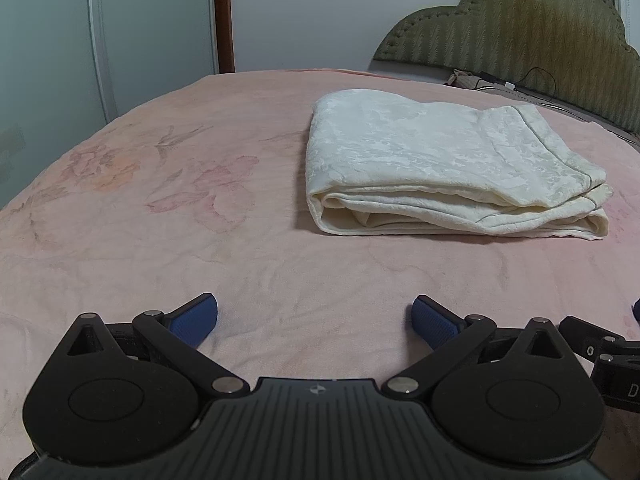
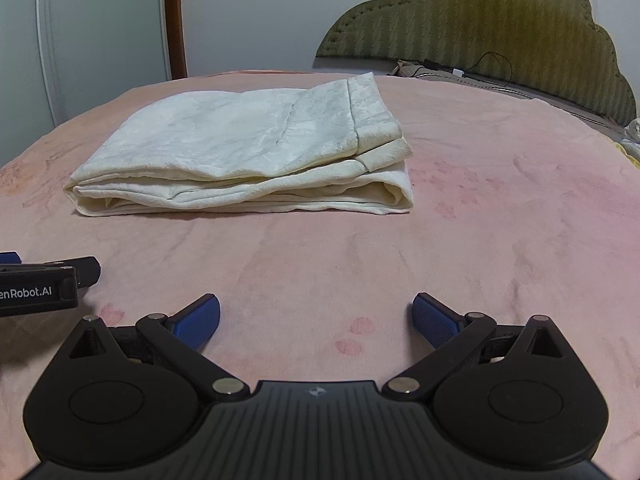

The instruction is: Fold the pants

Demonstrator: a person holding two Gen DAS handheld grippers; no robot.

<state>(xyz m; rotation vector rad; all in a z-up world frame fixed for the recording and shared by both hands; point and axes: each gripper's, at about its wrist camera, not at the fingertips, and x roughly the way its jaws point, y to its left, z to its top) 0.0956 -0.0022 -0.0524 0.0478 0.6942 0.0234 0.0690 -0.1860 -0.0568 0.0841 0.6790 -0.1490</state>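
Two tools — left tool, right tool — both released; one folded pants beyond.

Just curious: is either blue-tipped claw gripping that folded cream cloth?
No, the folded cream pants lie alone on the pink blanket, apart from both open grippers.
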